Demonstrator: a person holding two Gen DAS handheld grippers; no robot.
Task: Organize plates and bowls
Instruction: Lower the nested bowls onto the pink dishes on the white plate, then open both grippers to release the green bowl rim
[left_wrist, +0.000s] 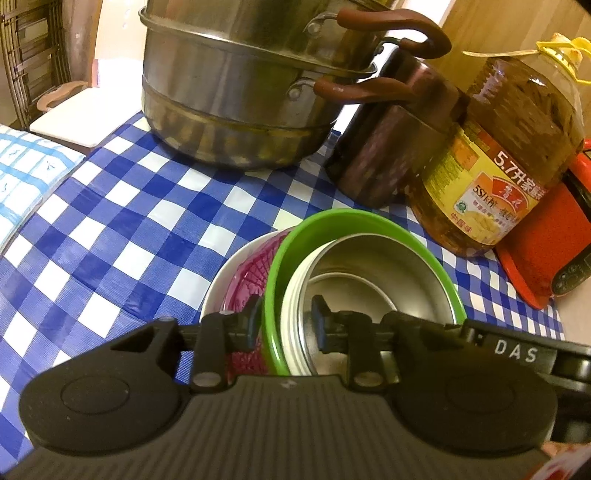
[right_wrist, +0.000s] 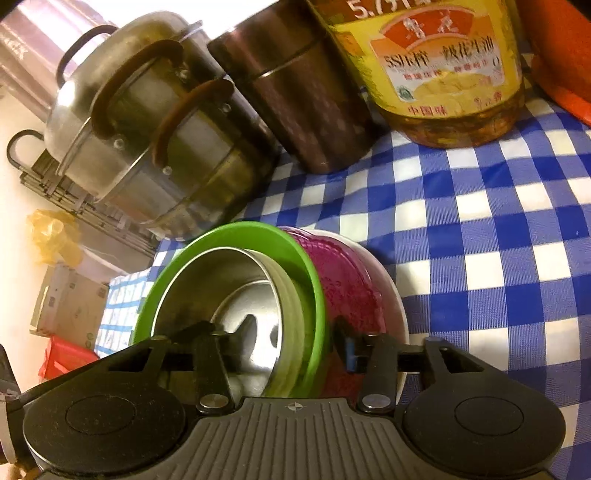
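Nested stack on blue-and-white checked tablecloth: round shiny steel bowl inside green plastic bowl, inside pink patterned bowl with white rim.
Left gripper astride green rim, jaws slightly apart, not pinching.
Right gripper wider, astride same rim, loose.
Big steel steamer pot behind.

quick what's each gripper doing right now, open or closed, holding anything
Left gripper: open, its fingers straddling the green bowl rim, not pressing.
Right gripper: open, straddling the same bowl's wall, nothing gripped.

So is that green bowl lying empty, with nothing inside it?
No, a steel bowl is nested inside the green bowl, which itself sits in a white bowl with a magenta pattern.
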